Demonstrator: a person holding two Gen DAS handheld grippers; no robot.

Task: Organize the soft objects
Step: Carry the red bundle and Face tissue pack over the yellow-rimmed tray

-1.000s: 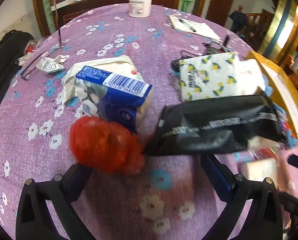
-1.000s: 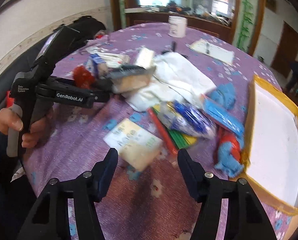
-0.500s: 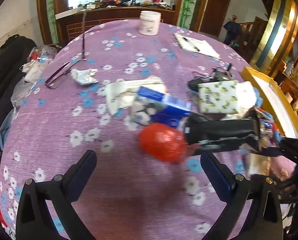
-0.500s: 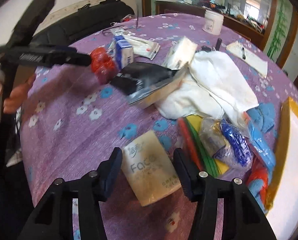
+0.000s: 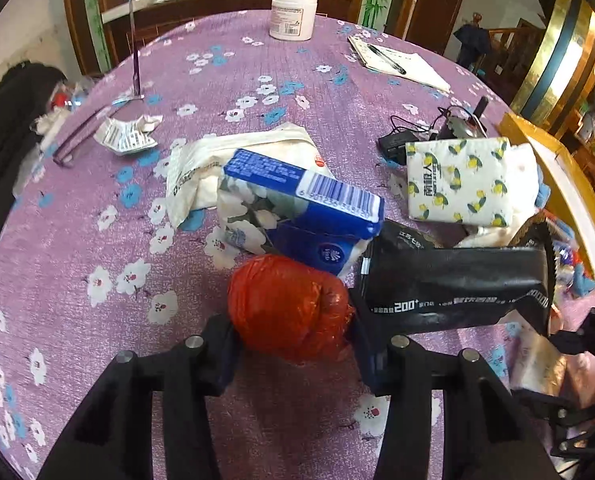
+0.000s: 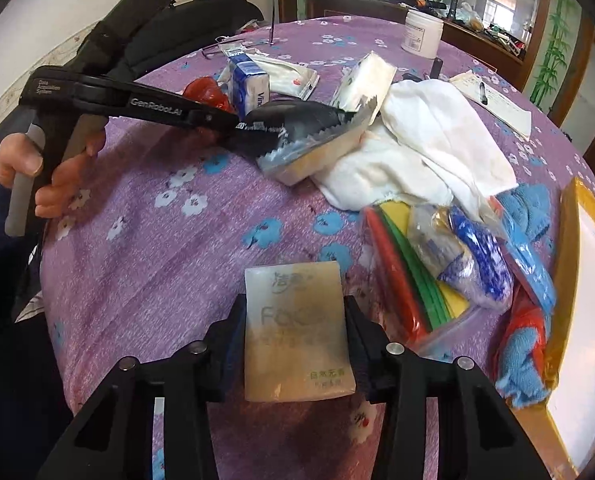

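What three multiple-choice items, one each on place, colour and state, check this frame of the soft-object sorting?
1. The white jar stands:
A. at the table's far edge
B. beside the red bundle
C. in the tray

2. The bundle between the left gripper fingers is:
A. blue
B. red-orange
C. white

3. The right gripper, whose jaws have just been closing, has between its fingers:
A. nothing
B. a pen
C. a beige tissue pack

Key: A, far behind everything; B, its crinkled wrap; C, both fingers flank it.
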